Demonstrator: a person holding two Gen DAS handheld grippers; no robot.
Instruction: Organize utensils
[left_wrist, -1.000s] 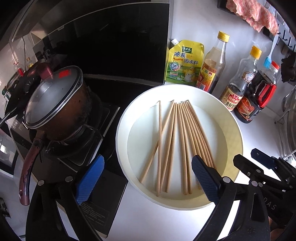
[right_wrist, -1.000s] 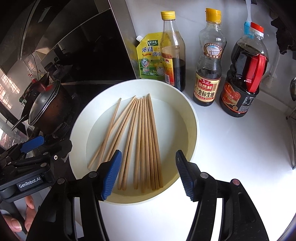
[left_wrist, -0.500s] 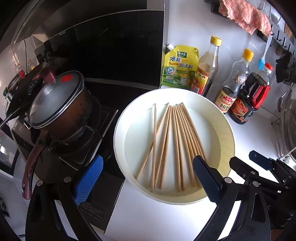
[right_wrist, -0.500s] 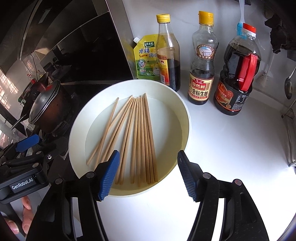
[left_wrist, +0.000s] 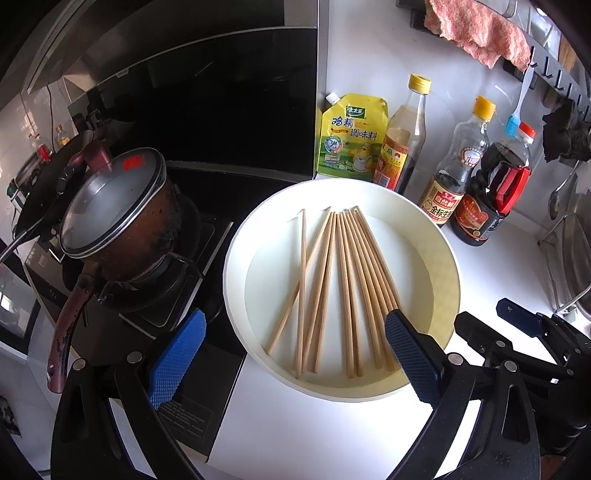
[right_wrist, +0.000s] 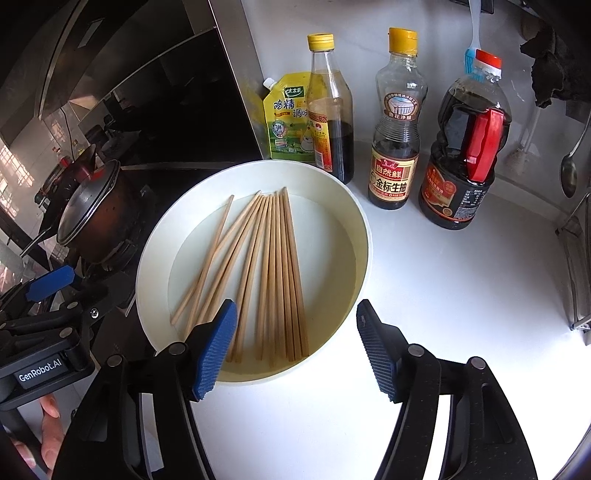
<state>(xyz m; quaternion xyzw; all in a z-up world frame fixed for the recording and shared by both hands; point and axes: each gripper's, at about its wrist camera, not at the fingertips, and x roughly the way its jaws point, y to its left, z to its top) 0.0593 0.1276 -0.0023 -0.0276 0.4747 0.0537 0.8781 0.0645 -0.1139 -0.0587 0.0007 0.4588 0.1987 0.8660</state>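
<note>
We note the wooden chopsticks (right_wrist: 269, 273) lying loose in the white round tray (right_wrist: 354, 218), unsorted, while the left gripper (left_wrist: 295, 354) stands spread and the right gripper (right_wrist: 295, 347) is opening above them, both empty.

- The white bench (right_wrist: 461, 295) right of the round tray (right_wrist: 364, 236) lies bare, wide enough for a tool to pass.
- Behind the tray a yellow pouch (right_wrist: 286, 118) and three sauce bottles (right_wrist: 397, 122) stand in a row along the wall, closing the far side.
- Left of the tray the stove carries a lidded pot (left_wrist: 118, 218), its long handle (left_wrist: 64, 325) jutting toward the near edge.
- The bench strip nearest the tray's front rim is free.
- A metal rack (right_wrist: 578, 266) bounds the far right.
</note>
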